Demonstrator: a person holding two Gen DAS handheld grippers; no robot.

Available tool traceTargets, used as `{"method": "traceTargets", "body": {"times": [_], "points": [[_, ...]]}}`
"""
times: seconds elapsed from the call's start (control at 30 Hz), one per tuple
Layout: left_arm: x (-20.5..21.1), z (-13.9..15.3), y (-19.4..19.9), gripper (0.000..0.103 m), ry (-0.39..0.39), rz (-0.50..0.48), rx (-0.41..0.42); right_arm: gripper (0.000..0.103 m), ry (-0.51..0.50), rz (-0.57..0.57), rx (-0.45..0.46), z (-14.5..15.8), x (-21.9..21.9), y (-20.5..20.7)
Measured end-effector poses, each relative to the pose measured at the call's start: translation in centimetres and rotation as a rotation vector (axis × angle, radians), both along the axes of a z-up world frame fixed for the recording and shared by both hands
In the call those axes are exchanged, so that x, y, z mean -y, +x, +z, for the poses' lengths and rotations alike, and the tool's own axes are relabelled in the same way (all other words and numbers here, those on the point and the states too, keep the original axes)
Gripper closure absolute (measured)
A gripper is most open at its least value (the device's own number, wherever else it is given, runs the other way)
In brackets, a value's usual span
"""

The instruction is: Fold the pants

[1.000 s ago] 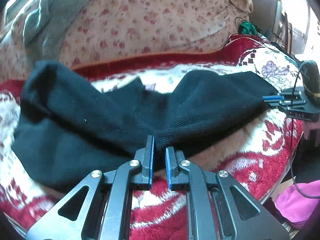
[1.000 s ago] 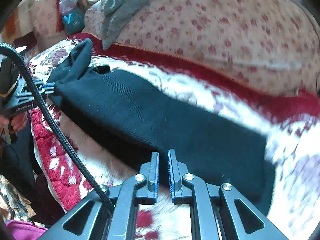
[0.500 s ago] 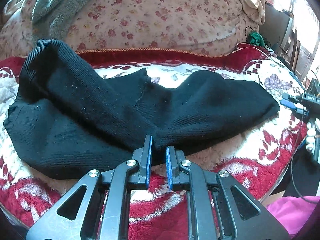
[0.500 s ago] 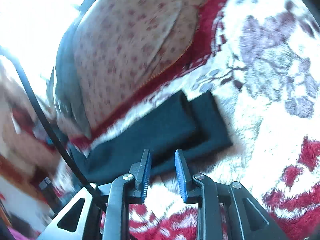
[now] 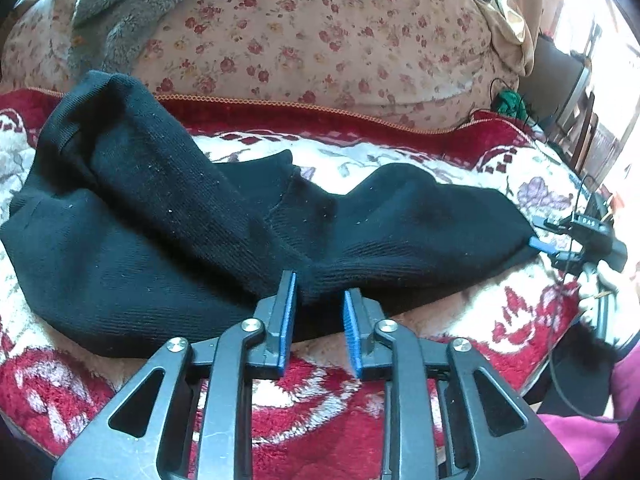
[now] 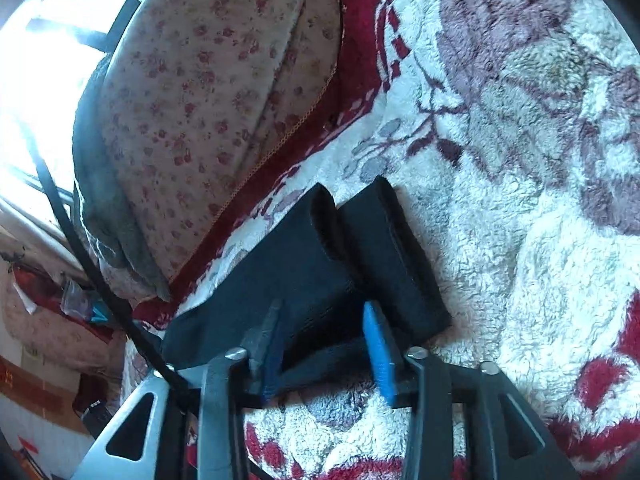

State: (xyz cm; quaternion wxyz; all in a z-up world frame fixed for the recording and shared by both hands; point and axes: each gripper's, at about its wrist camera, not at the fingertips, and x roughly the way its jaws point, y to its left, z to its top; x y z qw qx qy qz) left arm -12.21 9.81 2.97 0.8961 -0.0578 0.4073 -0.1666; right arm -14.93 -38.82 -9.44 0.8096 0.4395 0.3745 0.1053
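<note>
The black knit pants (image 5: 192,240) lie folded lengthwise across a red and white fleece blanket (image 5: 320,412). My left gripper (image 5: 319,304) is open, its blue pads on either side of the near edge at the pants' middle, not gripping. In the right wrist view the two leg cuffs (image 6: 360,248) lie side by side. My right gripper (image 6: 326,336) is open around the near cuff edge. It also shows in the left wrist view (image 5: 548,246) at the pants' right end.
A floral cushion (image 5: 320,40) with a grey fluffy cloth (image 5: 120,8) backs the blanket. A black cable (image 6: 92,264) runs along the right gripper. The blanket's front edge drops off near pink fabric (image 5: 576,440) at lower right.
Both grippers have opened wider. The left one let go of the pants' middle fold. The right gripper swung round to the cuff end and moved in closer to it.
</note>
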Motion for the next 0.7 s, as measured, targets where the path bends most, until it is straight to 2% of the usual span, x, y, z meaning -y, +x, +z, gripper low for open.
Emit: {"method": "traceTargets", "body": {"times": [0.17,0.23,0.3,0.47,0.57,0.63,0.7], "points": [[-0.2,0.1,0.1,0.079,-0.038,0.033,-0.011,0.055,-0.012,0.001,-0.009,-0.1,-1.0,1.2],[-0.7,0.4,0.0,0.077,-0.073,0.049,-0.019,0.055,0.013,-0.015,-0.007,-0.2,-1.0,1.6],[-1.5,0.8,-0.4,0.063,-0.099,0.070,-0.017,0.055,0.038,-0.019,0.001,-0.3,-0.9,1.7],[-4.4,1.5,-1.0,0.057,-0.163,0.145,-0.021,0.080,0.001,0.001,0.037,-0.6,-0.9,1.6],[-6.1,1.9,-0.3,0.054,-0.171,0.194,-0.021,0.086,0.025,-0.004,0.067,-0.8,-0.4,1.6],[-7.0,2.7,0.5,0.054,-0.155,0.229,0.000,0.087,0.032,-0.007,0.075,-0.8,-0.1,1.3],[-7.5,3.5,1.9,0.050,-0.140,0.228,-0.001,0.087,0.044,-0.012,0.079,-1.0,0.0,1.0]]}}
